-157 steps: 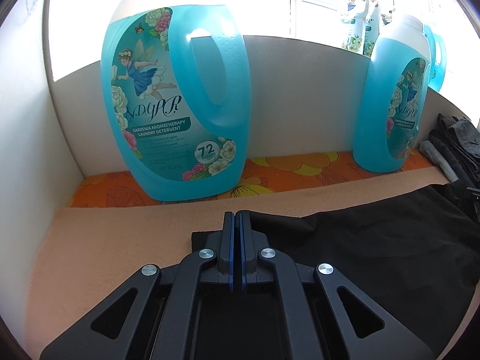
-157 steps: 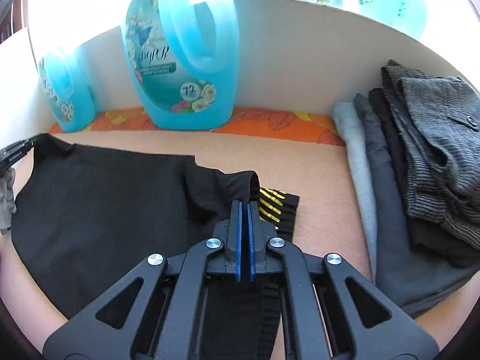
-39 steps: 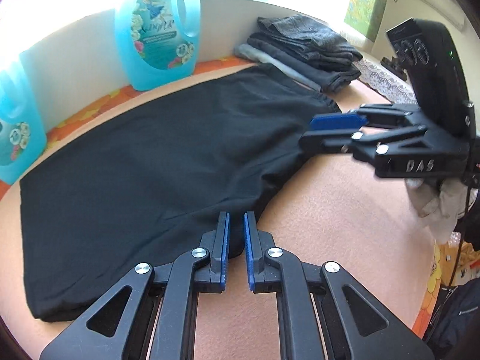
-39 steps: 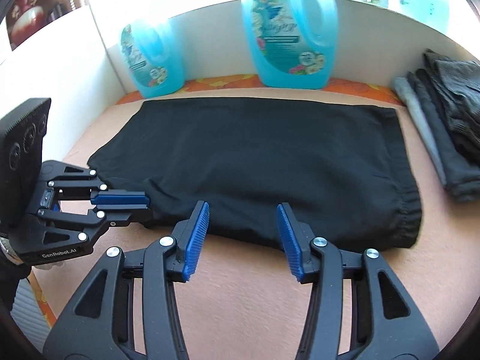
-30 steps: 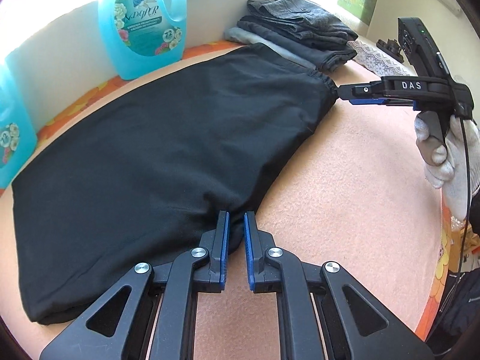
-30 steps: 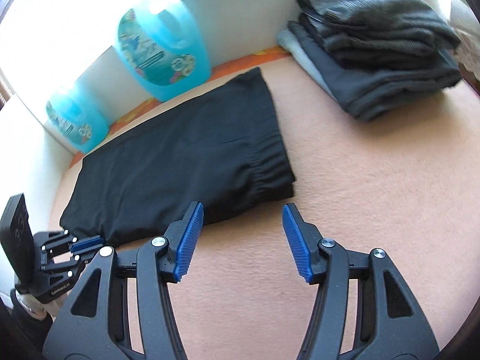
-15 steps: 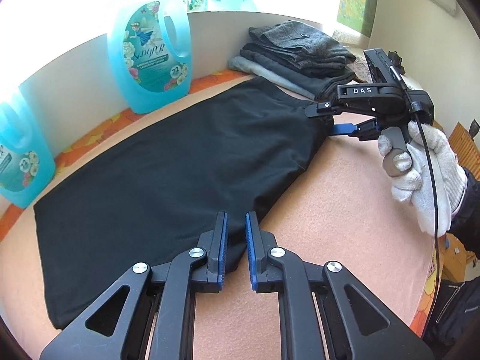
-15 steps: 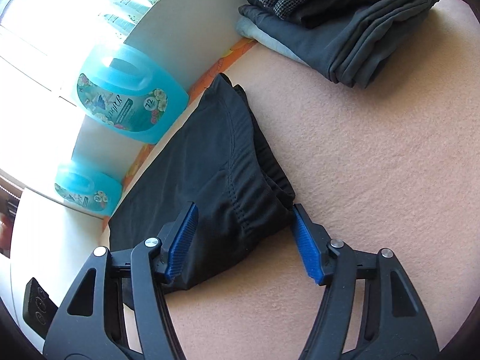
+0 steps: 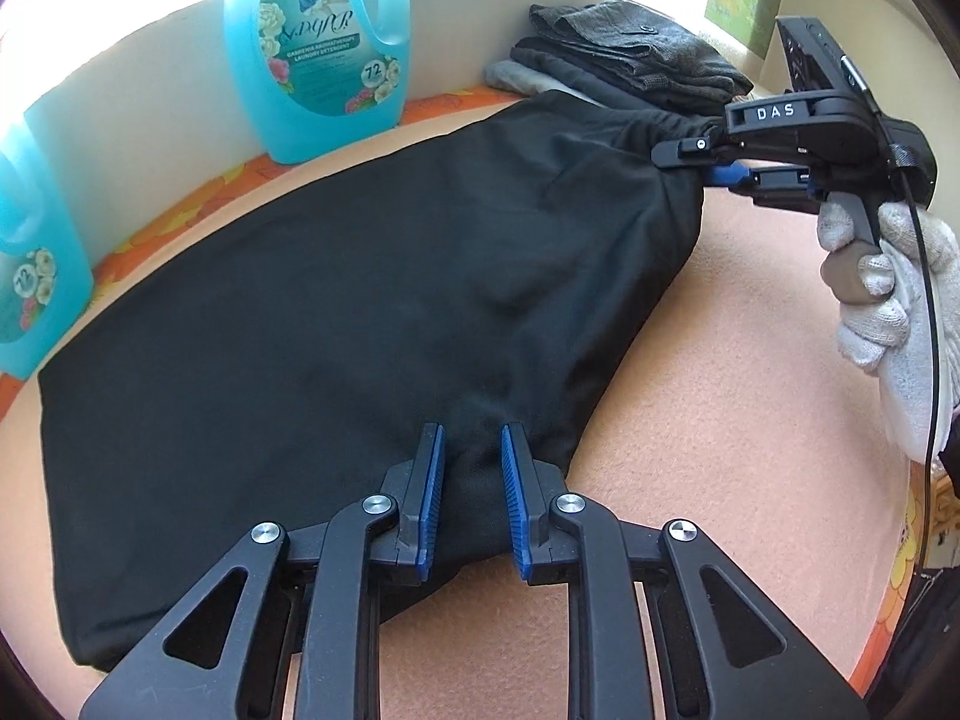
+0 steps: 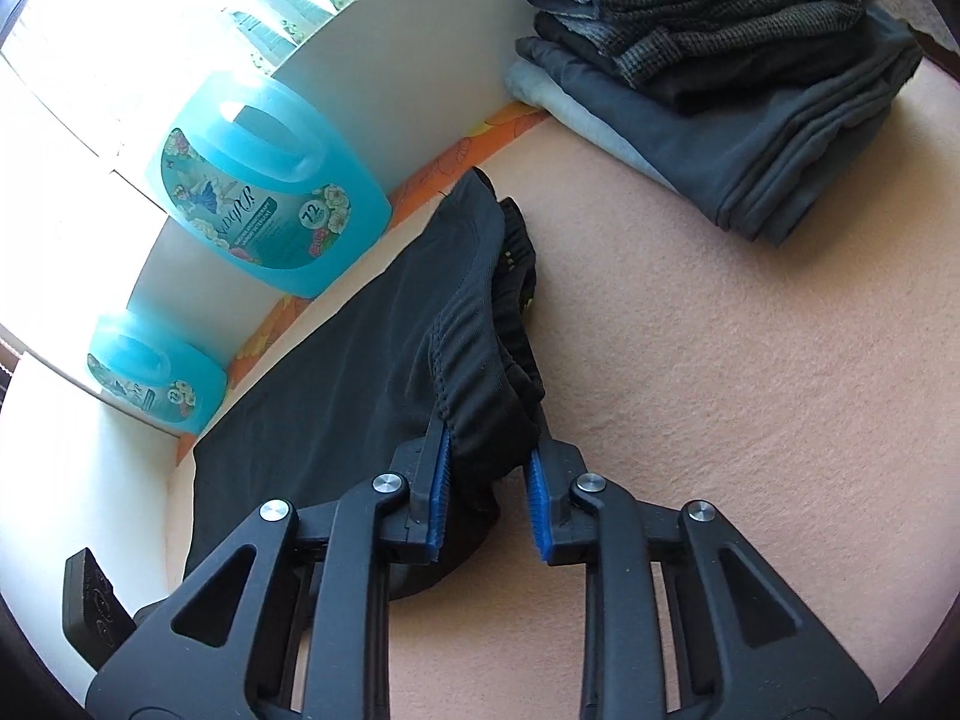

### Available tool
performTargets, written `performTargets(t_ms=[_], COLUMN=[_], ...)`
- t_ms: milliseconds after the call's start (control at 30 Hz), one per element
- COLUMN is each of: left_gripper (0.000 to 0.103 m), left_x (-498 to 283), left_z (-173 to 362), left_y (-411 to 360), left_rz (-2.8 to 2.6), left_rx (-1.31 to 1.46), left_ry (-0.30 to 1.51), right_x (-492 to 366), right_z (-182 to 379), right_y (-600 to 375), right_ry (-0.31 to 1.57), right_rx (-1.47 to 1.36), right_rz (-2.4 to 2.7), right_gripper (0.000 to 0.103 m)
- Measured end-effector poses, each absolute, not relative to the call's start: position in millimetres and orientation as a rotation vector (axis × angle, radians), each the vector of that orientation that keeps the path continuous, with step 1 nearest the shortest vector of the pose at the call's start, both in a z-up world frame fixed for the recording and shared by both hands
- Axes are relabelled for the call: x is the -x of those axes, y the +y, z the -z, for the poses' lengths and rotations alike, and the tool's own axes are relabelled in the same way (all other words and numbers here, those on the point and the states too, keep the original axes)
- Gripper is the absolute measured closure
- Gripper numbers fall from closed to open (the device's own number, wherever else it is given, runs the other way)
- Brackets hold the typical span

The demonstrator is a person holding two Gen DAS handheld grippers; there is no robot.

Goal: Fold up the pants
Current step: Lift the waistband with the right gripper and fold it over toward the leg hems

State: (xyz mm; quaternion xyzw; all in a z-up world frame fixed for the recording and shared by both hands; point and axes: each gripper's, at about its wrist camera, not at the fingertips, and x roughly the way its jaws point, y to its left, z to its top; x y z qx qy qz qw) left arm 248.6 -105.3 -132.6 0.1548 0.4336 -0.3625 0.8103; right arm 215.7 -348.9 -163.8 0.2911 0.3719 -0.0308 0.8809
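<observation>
The table (image 9: 750, 396), covered in peach cloth, carries the black pants (image 9: 336, 300), which lie spread flat across it, near edge toward the operator and waistband end toward the stack of folded clothes (image 10: 738, 60). Two blue detergent bottles (image 9: 318, 48) stand along the white back wall.

The left gripper (image 9: 471, 504) has its jaws narrowly parted with a bunch of the pants' near edge between them; whether the pads actually press the cloth cannot be told. The right gripper (image 10: 486, 492) has its jaws partly apart around the gathered elastic waistband corner, with a visible gap at the right-hand pad, so that grip looks unfinished.

Risks, as judged: if either gripper lifts before clamping fully, the thin cloth may slip out and the fold would collapse. The right jaws appear to take several layers; catching only the top one would pull the layers askew. Uneven lift between the two ends would skew the fold line.

Legible writing: "GARDENIA AROMATHERAPY LAUNDRY DETERGENT" and "72" on the bottle label; "DAS" on the right gripper's body.
</observation>
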Motion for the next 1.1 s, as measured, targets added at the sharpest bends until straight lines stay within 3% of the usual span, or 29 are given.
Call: performTargets(t_ms=[200, 467, 767, 1100], left_gripper=[0.085, 0.084, 0.084, 0.084], left_x=[-250, -254, -253, -248], left_z=[117, 89, 76, 83], left_y=[-79, 25, 127, 154], left_rz=[0.745, 0.508, 0.343, 0.284], left_rx=[-0.263, -0.151, 0.009, 0.048], left_ry=[0.885, 0.819, 0.776, 0.781], right_x=[-227, -251, -279, -293], right_z=[120, 99, 121, 174], right_y=[-300, -205, -60, 44], right_ry=[0.714, 0.705, 0.763, 0.858], right_rx=[-0.448, -0.295, -0.139, -0.018], right_rz=[0.007, -0.125, -0.343, -0.479], right_gripper=[0.082, 0.083, 0.084, 0.084])
